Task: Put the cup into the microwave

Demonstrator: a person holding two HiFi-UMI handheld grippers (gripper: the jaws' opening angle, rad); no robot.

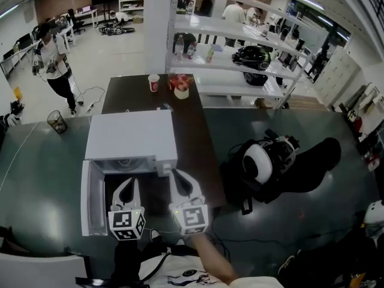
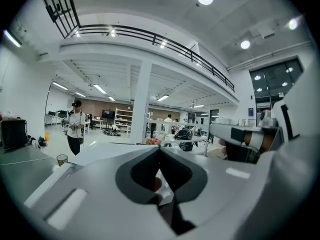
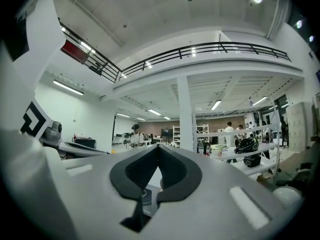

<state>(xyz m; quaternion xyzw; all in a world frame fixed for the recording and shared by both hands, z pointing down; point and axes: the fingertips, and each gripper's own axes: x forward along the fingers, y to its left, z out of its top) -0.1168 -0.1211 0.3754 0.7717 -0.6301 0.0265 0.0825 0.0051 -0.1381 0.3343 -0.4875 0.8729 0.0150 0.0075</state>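
1. Head view: the cup [image 1: 153, 83] stands upright at the far end of the dark desk [image 1: 193, 138]. It is well beyond the microwave [image 1: 131, 135] and just beside a small pot of flowers [image 1: 180, 87]. From here I cannot see into the cup. The microwave's door [image 1: 91, 204] hangs open to the left. The white top hides most of the cavity, so I cannot tell what is inside. My left gripper [image 1: 128, 181] and right gripper [image 1: 177, 173] show side by side in front of the open microwave. Both are pinched together and carry nothing. A wire bin [image 1: 57, 122] stands on the floor to the left of the desk, and its contents are too small to make out.

2. Left gripper view: the left gripper [image 2: 160, 149] has its tips meeting, with only an empty hollow behind them. Past it, the flowers [image 2: 154, 141] show at the desk's far end. The bin [image 2: 62, 159] is on the floor at the left, and a person [image 2: 75, 126] stands beyond it. I cannot pick out the cup in this view.

3. Right gripper view: the right gripper [image 3: 159, 147] is closed tip to tip, gripping nothing. To the right, white shelves [image 3: 235, 160] carry a few bottles [image 3: 205, 148] and some dark gear.
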